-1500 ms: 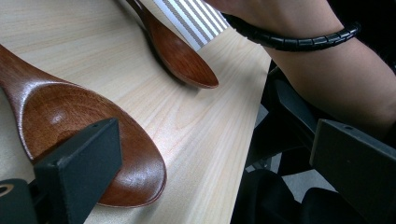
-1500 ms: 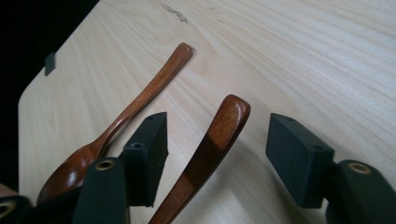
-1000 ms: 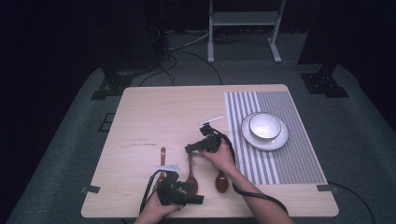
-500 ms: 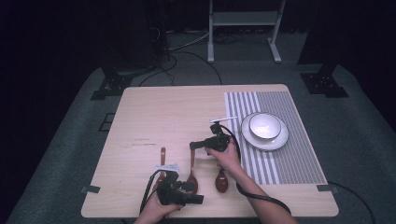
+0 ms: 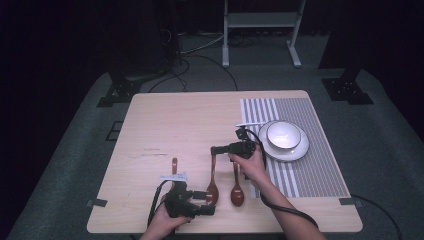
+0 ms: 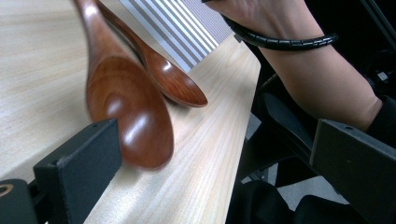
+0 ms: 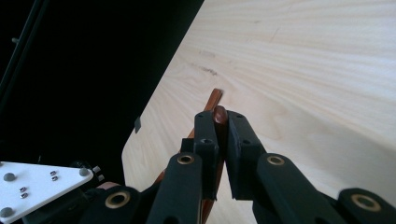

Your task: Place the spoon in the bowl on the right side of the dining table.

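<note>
Where darkness surrounds, pale wooden table [image 5: 200, 125]

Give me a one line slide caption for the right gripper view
Right gripper clamped on the tip of a wooden spoon handle, above the light wood table.

The far and left parts of the table [image 5: 190, 115] lie bare — open passage there. Near the front edge three wooden spoons crowd the way: one [image 5: 174, 165] just beyond the left gripper [image 5: 207, 210], two [image 5: 213, 187] [image 5: 237, 190] side by side between the hands. On the right, the bowl [image 5: 283, 135] on its plate [image 5: 300, 150] blocks the striped mat [image 5: 310, 170] — its near half stays free.
</note>
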Action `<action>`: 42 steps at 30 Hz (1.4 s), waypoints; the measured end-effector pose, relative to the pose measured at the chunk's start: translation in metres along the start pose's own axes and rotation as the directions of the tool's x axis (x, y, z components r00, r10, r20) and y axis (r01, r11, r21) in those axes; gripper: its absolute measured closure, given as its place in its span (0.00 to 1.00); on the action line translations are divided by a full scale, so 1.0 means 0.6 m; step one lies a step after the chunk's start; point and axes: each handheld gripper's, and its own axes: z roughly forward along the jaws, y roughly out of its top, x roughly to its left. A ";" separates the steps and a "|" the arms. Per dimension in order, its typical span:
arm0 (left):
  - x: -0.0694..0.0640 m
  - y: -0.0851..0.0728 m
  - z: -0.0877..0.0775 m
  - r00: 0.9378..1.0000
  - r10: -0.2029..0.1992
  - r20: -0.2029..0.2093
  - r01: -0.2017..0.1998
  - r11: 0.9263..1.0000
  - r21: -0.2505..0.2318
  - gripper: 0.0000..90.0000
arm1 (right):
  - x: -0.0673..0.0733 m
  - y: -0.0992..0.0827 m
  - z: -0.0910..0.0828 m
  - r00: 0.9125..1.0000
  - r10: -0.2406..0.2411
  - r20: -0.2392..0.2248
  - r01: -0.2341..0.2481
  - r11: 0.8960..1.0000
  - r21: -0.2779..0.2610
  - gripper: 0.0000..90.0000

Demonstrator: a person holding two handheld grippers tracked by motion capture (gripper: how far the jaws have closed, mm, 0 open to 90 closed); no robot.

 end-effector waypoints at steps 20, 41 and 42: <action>0.000 -0.002 0.003 1.000 0.007 -0.012 -0.007 1.000 0.005 0.01 | -0.021 0.032 -0.165 0.993 0.047 0.105 -0.026 0.979 -0.201 0.93; 0.001 -0.003 0.004 1.000 0.005 -0.012 -0.005 1.000 0.003 0.01 | -0.040 0.050 -0.265 0.978 0.113 0.173 -0.049 0.940 -0.338 0.93; 0.001 -0.003 0.004 1.000 0.004 -0.012 -0.004 1.000 0.002 0.01 | -0.042 0.050 -0.267 0.978 0.116 0.176 -0.050 0.939 -0.341 0.93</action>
